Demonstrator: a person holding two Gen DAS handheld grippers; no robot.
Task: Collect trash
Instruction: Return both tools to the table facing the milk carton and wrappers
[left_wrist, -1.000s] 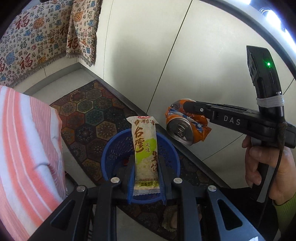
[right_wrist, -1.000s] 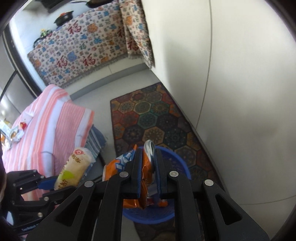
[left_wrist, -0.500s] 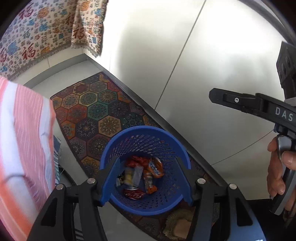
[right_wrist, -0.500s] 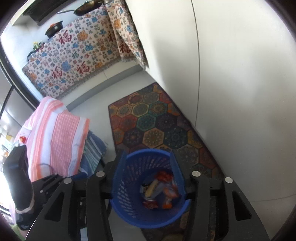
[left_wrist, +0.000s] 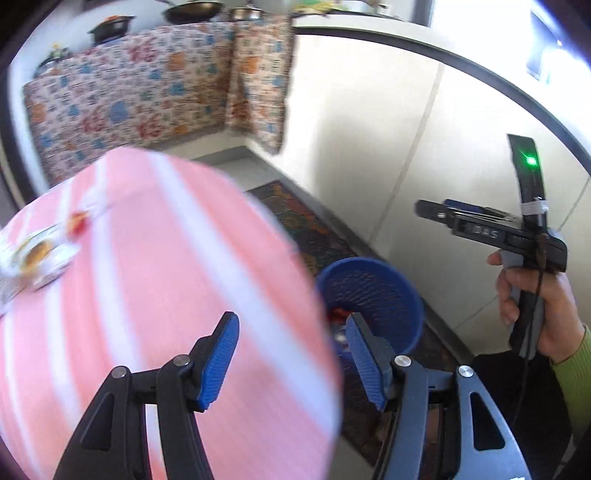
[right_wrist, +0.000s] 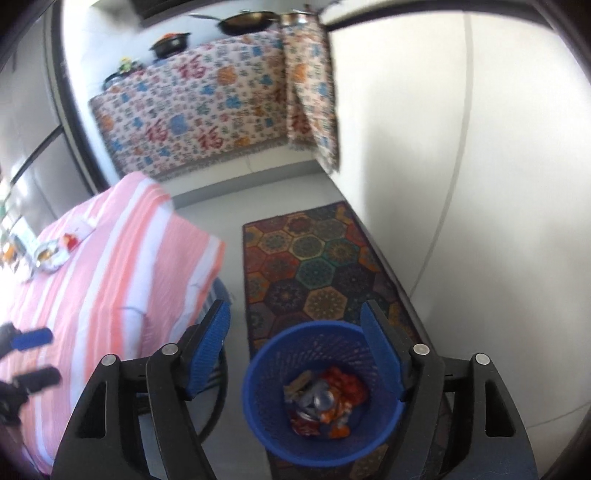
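Both grippers, left (left_wrist: 291, 356) and right (right_wrist: 295, 350), are held wide open and empty, the trash (right_wrist: 323, 400) is seen lying in the bin (right_wrist: 258, 391), and more wrappers (right_wrist: 48, 254) are left on the table (right_wrist: 122, 280).

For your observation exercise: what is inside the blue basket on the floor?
Inside the blue basket lies a pile of trash: a crushed can and orange-red wrappers. Anything beneath that pile is covered.

Daylight, bright overall. Left wrist view: heavy motion blur on pink striped cloth (left_wrist: 147, 280) and patterned cover (left_wrist: 122, 99); blown-out window glare upper right. Right wrist view sharper, mild smear, glare at left edge. Fisheye bending and dark vignette at both rims.
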